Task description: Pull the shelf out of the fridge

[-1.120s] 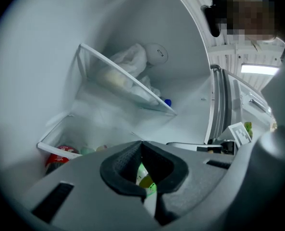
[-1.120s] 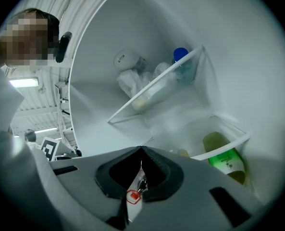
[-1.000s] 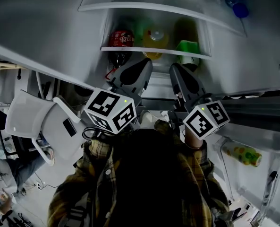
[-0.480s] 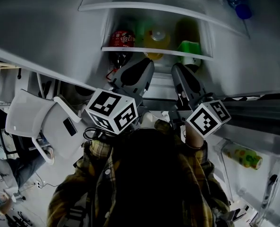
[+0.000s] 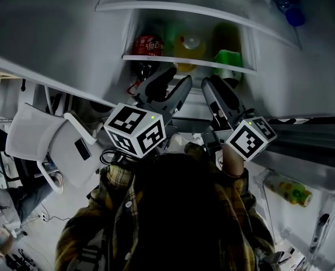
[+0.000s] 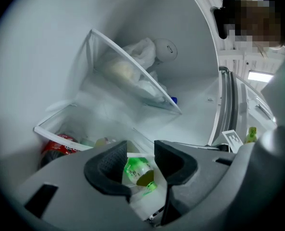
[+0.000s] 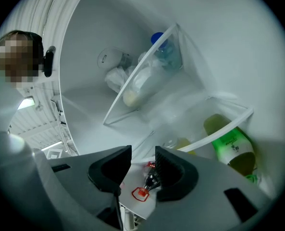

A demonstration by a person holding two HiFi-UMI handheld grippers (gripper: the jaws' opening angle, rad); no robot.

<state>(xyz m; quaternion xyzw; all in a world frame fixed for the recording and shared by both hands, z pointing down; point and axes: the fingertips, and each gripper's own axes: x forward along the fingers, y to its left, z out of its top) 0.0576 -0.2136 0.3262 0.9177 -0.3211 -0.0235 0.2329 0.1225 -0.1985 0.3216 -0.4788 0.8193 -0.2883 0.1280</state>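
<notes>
Okay, left gripper and right gripper side by side, both jaw sets just opened and spread. Shelf front edge seems to sit in the gaps, unpinched. Shelf seated in fridge, red bottle and green bottle on it.

Three bottles crowd the shelf: cola, yellow, green. There is free room in front of the shelf's edge. A white chair stands close on the left and the door on the right.
</notes>
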